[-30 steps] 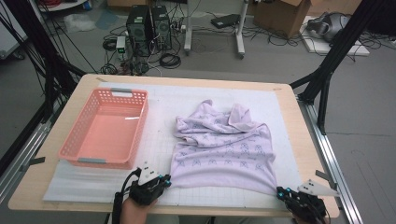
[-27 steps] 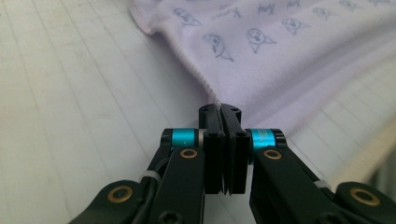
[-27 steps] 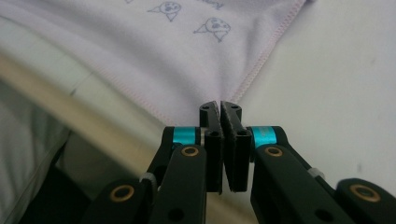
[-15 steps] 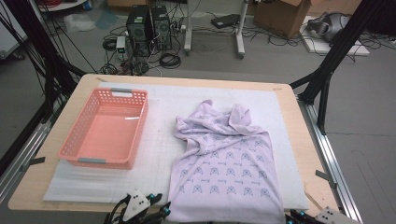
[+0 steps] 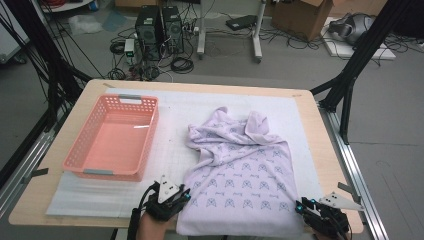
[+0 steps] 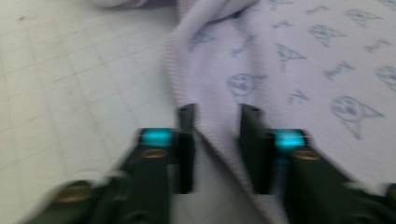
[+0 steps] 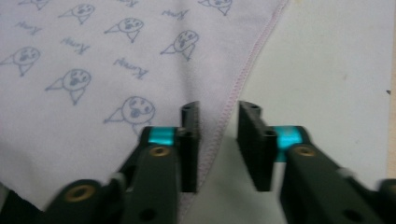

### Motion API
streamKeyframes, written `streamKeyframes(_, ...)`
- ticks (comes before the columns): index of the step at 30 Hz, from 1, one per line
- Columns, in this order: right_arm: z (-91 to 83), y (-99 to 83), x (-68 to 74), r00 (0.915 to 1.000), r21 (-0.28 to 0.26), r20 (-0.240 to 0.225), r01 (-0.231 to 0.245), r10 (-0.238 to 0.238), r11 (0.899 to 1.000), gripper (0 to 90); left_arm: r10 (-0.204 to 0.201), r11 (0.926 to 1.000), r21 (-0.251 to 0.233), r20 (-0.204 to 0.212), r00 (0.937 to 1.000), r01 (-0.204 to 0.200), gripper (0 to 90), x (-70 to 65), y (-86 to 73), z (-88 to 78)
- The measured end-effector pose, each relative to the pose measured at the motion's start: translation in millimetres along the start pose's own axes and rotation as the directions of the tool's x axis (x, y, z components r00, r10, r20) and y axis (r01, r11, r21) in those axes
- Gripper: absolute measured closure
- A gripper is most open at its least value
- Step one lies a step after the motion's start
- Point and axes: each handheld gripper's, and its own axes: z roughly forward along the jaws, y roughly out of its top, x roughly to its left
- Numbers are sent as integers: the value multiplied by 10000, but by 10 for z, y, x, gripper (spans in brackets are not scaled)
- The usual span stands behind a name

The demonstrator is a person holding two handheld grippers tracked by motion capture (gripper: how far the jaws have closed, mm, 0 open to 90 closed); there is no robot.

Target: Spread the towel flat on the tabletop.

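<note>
The shirt (image 5: pixel 240 185) lies at the centre right of the high view, on the table (image 5: pixel 327 150). It is pale lilac with small printed faces. Its lower half is flat, but the top is bunched (sleeves tangled), so the smoothing looks about half done. The left gripper (image 5: pixel 181 196) and right gripper (image 5: pixel 306 207) have just narrowed onto the bottom hem corners. The basket (image 5: pixel 82 167), at left, is empty.

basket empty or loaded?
Empty. The high view shows the pink basket with a bare floor inside; the shirt lies on the mat beside it, apart.
</note>
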Motion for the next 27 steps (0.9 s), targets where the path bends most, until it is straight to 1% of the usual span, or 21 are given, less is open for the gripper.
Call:
streamKeyframes(1,-17,-5,-10,9993,62,-370,-10,12,10000,862,92,9999,95,-2,10000,-92,872,-7,-4,-26)
streamKeyframes(2,-37,-13,0,9994,142,-350,17,-12,9999,870,15,9999,160,83,10000,-16,875,-3,-22,-75)
streamKeyframes(3,-70,-27,14,9990,226,-415,158,-149,9996,875,-34,9999,134,134,9999,32,877,1,-57,-125)
streamKeyframes(4,-106,-42,27,9985,343,-506,205,-187,9992,876,-47,9999,119,185,9998,45,878,7,-91,-169)
streamKeyframes(6,-185,-102,49,9972,418,-669,362,-334,9985,876,-312,9995,59,487,9983,310,878,10,-198,-308)
streamKeyframes(7,-252,-160,57,9964,455,-814,267,-229,9986,877,-358,9993,132,585,9976,351,878,1,-220,-356)
streamKeyframes(8,-296,-196,58,9958,495,-903,207,-162,9986,877,-264,9995,202,751,9968,249,878,-19,-256,-434)
streamKeyframes(9,-363,-251,60,9944,568,-1056,81,-20,9984,877,-219,9996,198,855,9961,202,878,-37,-280,-472)
streamKeyframes(10,-394,-277,66,9931,579,-1170,5,63,9983,877,-213,9996,223,1025,9945,191,877,-55,-309,-507)
streamKeyframes(11,-431,-310,81,9923,545,-1242,50,19,9985,875,-222,9996,180,1048,9942,205,867,-59,-317,-514)
streamKeyframes(12,-444,-316,93,9917,574,-1289,58,16,9983,857,-235,9997,77,972,9950,228,835,-51,-315,-511)
streamKeyframes(13,-442,-309,99,9905,446,-1375,112,-49,9989,825,-356,9994,-19,878,9955,359,737,-28,-299,-493)
streamKeyframes(14,-434,-289,106,9913,313,-1314,64,-22,9995,758,-567,9981,-188,795,9952,583,622,7,-272,-469)
streamKeyframes(15,-420,-258,106,9923,126,-1238,0,15,9999,700,-776,9958,-431,694,9946,807,535,44,-244,-450)
streamKeyframes(16,-403,-223,109,9936,-60,-1131,-78,71,10000,653,-867,9937,-647,751,9934,916,511,86,-214,-431)
streamKeyframes(18,-343,-148,103,9969,-337,-790,4,-31,9994,564,-780,9939,-727,655,9948,827,512,170,-136,-355)
streamKeyframes(19,-295,-104,93,9987,-389,-501,34,-54,9992,524,-783,9940,-716,612,9951,826,512,201,-111,-324)
streamKeyframes(21,-211,-58,74,9994,-388,-335,10,-23,9992,525,-972,9926,-686,487,9941,1005,504,281,-50,-230)
streamKeyframes(23,-101,-11,37,9999,-272,-85,128,-130,9995,538,-1073,9918,-640,513,9929,1104,504,352,14,-128)
streamKeyframes(25,19,59,-5,9999,-119,-65,75,-76,9999,536,-1049,9921,-643,469,9934,1078,508,388,62,-65)
streamKeyframes(27,108,128,-38,9999,-167,-86,-120,118,9998,518,-1044,9920,-667,394,9938,1069,530,421,110,-1)
